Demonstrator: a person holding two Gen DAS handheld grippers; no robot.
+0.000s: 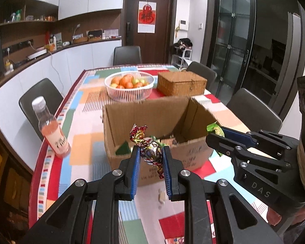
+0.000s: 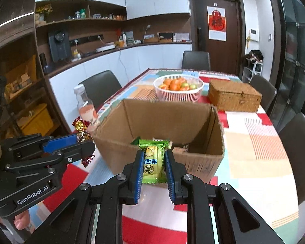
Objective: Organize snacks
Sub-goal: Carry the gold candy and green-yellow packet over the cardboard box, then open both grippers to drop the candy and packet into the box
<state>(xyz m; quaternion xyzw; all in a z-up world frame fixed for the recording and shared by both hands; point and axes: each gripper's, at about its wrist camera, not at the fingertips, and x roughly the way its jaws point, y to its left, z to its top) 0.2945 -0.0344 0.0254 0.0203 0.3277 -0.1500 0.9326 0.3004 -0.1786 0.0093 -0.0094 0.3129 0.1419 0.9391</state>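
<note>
My left gripper (image 1: 150,152) is shut on a foil-wrapped candy (image 1: 150,150) with red, gold and silver twists, held above the table just before an open cardboard box (image 1: 144,113). Beside it to the right, my right gripper (image 1: 214,134) comes in from the side with a green packet. In the right wrist view my right gripper (image 2: 153,156) is shut on that green snack packet (image 2: 153,162), also in front of the cardboard box (image 2: 162,118). My left gripper (image 2: 85,140) shows at the left with the foil candy (image 2: 81,125). Some wrapped snacks lie inside the box.
A pink drink bottle (image 1: 51,130) stands left of the box near the table edge. Behind the box are a white basket of fruit (image 1: 129,85) and a wicker box (image 1: 181,84). A small pale wrapped sweet (image 1: 161,196) lies on the patterned tablecloth. Dark chairs surround the table.
</note>
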